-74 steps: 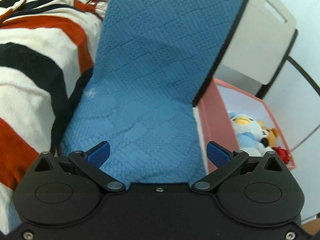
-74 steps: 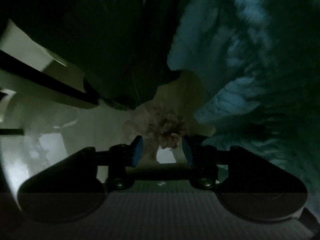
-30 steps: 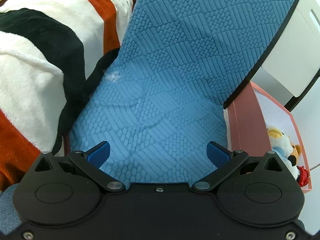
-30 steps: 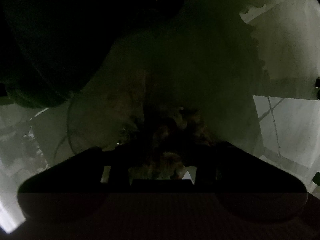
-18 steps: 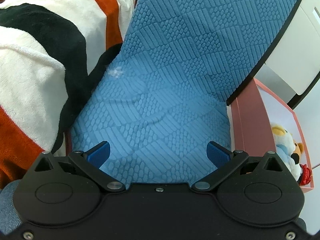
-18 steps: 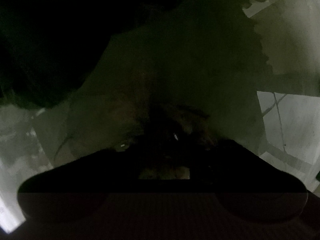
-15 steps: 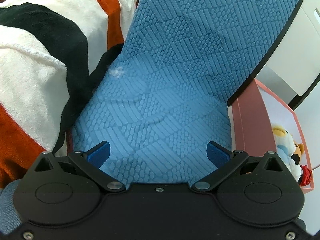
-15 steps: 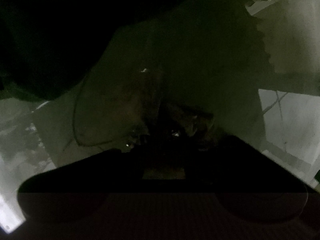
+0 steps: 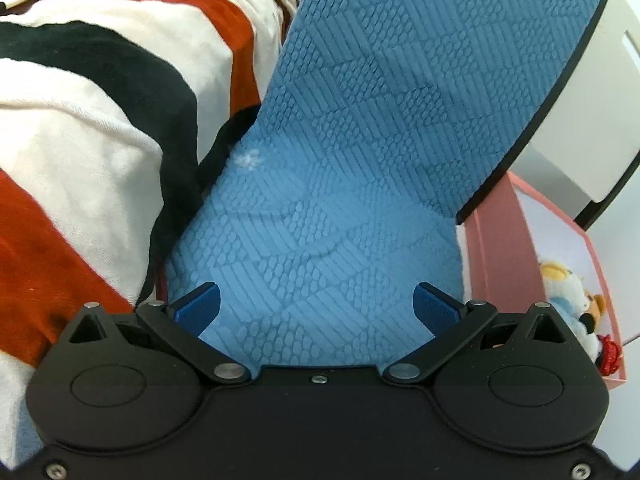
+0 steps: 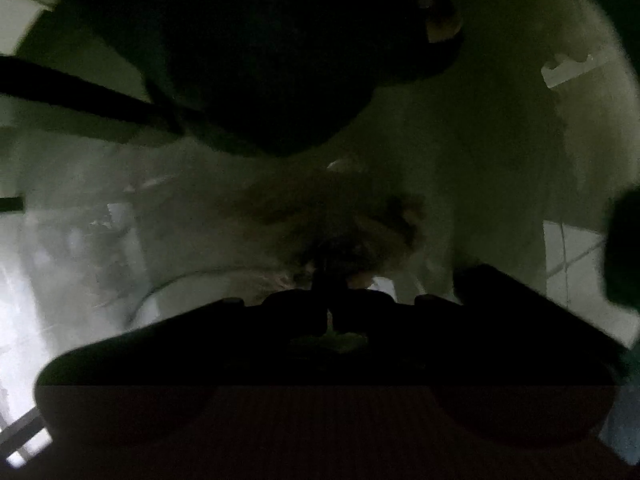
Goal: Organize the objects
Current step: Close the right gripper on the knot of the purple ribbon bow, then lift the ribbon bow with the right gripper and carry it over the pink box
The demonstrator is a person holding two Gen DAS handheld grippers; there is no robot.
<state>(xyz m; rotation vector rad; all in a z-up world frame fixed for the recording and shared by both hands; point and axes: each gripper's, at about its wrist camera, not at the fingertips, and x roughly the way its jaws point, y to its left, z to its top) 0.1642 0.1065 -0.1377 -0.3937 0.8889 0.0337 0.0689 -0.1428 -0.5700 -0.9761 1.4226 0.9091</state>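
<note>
Nearby, one pink bin holds plush toys.

blue cushion: woven cloth, embossed checker texture, matt | striped blanket: soft fleecy cloth | pink box: smooth matt card or plastic | plush toys: fuzzy cloth | left gripper: matt black plastic, metal screws

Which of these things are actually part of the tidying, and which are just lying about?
Part of the job:
pink box
plush toys
fluffy item, dim, at the right gripper

Lying about:
blue cushion
striped blanket
white bin
</note>
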